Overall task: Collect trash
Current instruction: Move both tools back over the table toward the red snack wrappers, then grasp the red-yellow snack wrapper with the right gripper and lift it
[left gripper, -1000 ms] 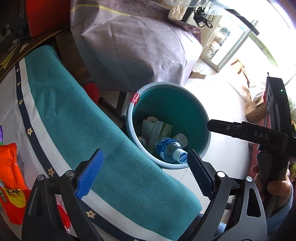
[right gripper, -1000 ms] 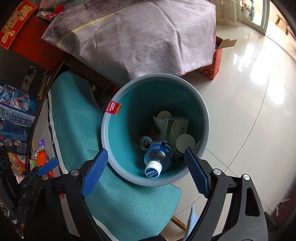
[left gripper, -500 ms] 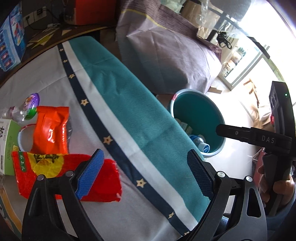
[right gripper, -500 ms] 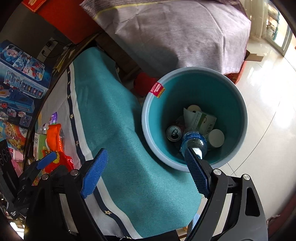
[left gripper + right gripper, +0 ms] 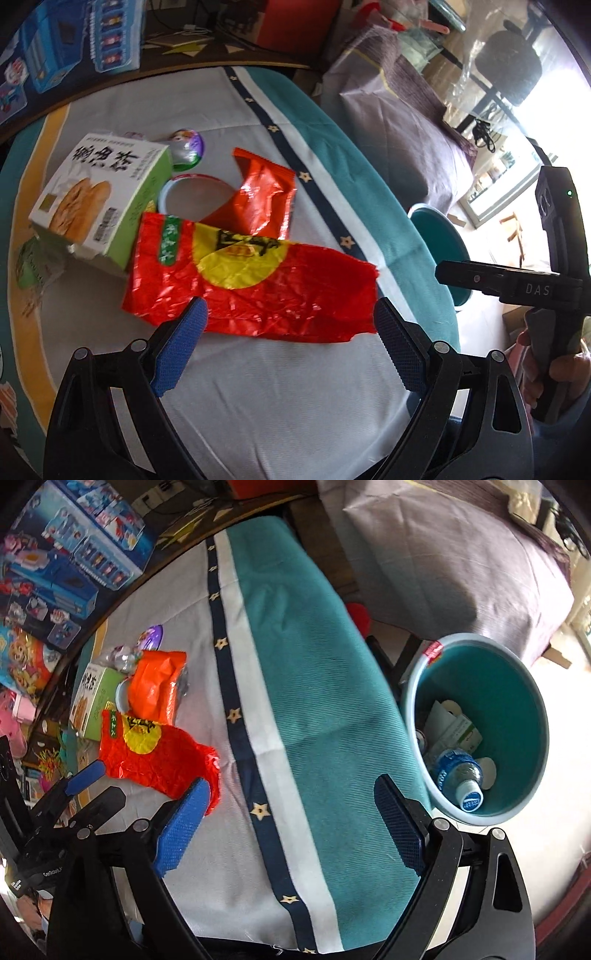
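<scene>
The left tool [image 5: 288, 350] hangs with its ribbed blue pads spread wide and nothing between them, just above the near edge of the big red snack bag [image 5: 251, 284]. That bag lies flat and crinkled on the bench's quilted grey cloth [image 5: 280, 398]. I'd judge it feather-light, limp and slick, so a pinch on its torn right-hand edge or a raised crease should hold better than its flat middle. Behind it lie an orange foil wrapper [image 5: 264, 199], a stiff green biscuit carton [image 5: 99, 195], a round lid [image 5: 192, 194] and a shiny purple foil piece [image 5: 186, 147]. The right tool [image 5: 288, 830] has just been opening and stands wide and empty over the teal border. The round teal bin [image 5: 517, 709] on the floor holds a plastic bottle [image 5: 460, 775].
</scene>
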`<state>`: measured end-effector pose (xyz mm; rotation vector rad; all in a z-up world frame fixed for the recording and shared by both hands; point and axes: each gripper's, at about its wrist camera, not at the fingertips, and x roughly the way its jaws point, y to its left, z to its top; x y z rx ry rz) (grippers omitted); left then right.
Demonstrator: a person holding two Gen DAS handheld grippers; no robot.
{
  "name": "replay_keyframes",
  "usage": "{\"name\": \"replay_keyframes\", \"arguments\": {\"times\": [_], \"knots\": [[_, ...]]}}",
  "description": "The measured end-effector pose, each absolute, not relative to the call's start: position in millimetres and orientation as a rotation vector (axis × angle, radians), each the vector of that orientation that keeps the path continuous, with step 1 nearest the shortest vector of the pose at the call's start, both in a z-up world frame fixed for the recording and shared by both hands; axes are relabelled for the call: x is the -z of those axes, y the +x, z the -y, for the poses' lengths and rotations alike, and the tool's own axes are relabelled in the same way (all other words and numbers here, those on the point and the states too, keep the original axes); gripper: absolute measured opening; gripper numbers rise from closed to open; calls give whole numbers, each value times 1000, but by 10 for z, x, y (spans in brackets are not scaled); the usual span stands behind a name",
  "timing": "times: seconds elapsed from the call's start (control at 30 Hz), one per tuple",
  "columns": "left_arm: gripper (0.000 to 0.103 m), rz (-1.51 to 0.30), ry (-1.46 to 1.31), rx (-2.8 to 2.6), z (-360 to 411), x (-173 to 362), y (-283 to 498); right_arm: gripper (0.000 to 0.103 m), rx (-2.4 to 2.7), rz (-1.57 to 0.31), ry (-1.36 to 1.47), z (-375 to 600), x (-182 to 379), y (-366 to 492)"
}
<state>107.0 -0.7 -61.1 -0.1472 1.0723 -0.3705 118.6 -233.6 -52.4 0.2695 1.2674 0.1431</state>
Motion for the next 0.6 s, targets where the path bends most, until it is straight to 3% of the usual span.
{"name": "replay_keyframes", "arguments": {"times": [0.6], "knots": [[91,-1090,-307,224,-1115,968,895,86,-371,-1330,-172,868,835,1668]]}}
